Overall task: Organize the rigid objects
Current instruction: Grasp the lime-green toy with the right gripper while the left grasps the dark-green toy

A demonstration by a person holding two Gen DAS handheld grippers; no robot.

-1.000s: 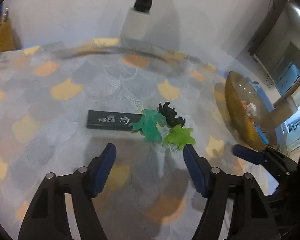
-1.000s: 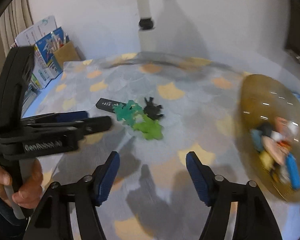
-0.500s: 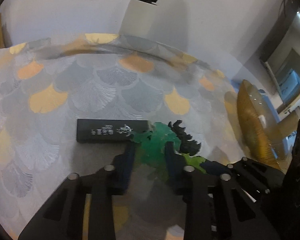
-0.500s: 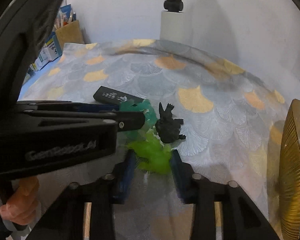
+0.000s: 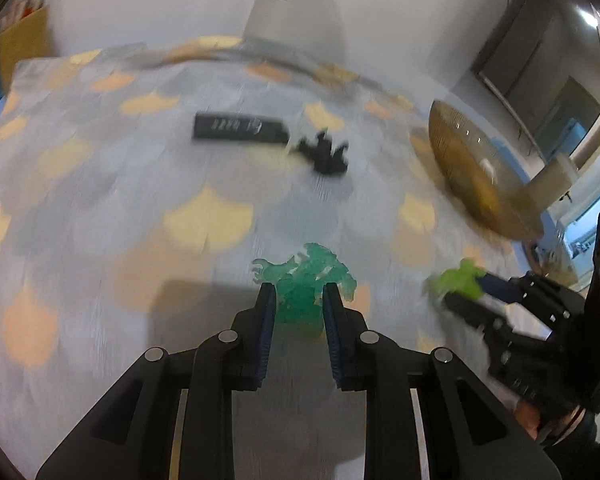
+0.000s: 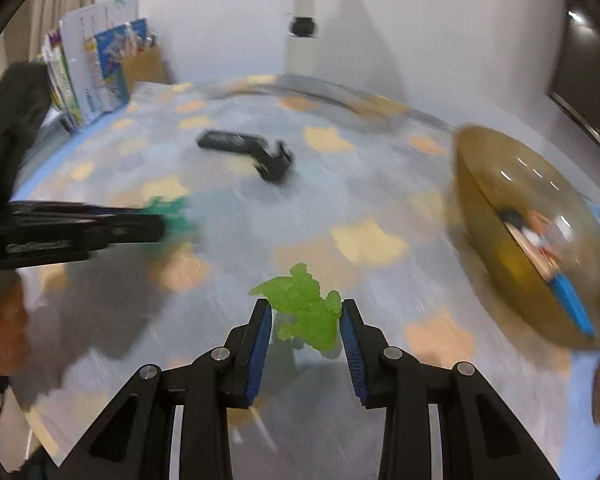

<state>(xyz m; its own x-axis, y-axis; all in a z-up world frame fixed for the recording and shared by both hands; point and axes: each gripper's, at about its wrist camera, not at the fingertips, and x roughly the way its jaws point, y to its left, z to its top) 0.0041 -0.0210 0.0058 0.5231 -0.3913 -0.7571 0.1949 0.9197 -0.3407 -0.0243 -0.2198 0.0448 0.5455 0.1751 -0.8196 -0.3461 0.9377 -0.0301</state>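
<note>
My left gripper (image 5: 298, 300) is shut on a translucent teal toy figure (image 5: 306, 276), lifted off the patterned cloth. My right gripper (image 6: 305, 316) is shut on a light green toy figure (image 6: 306, 308), also off the cloth. In the left wrist view the right gripper (image 5: 460, 296) shows at the right with the light green figure (image 5: 458, 280) in it. In the right wrist view the left gripper (image 6: 160, 220) reaches in from the left with the teal figure (image 6: 176, 212). A black toy figure (image 5: 324, 154) and a flat black box (image 5: 238, 130) lie on the cloth farther back.
An amber glass bowl (image 6: 492, 216) with several toys inside stands at the right, and is seen too in the left wrist view as the bowl (image 5: 460, 152). Books and a brown box (image 6: 144, 64) stand at the back left. A white post (image 5: 272, 4) rises behind the table. A hand (image 6: 0, 344) holds the left gripper.
Both grippers closed on their figures, the left on the teal one, the right on the light green one, and drew them back from the black figure and the box.
</note>
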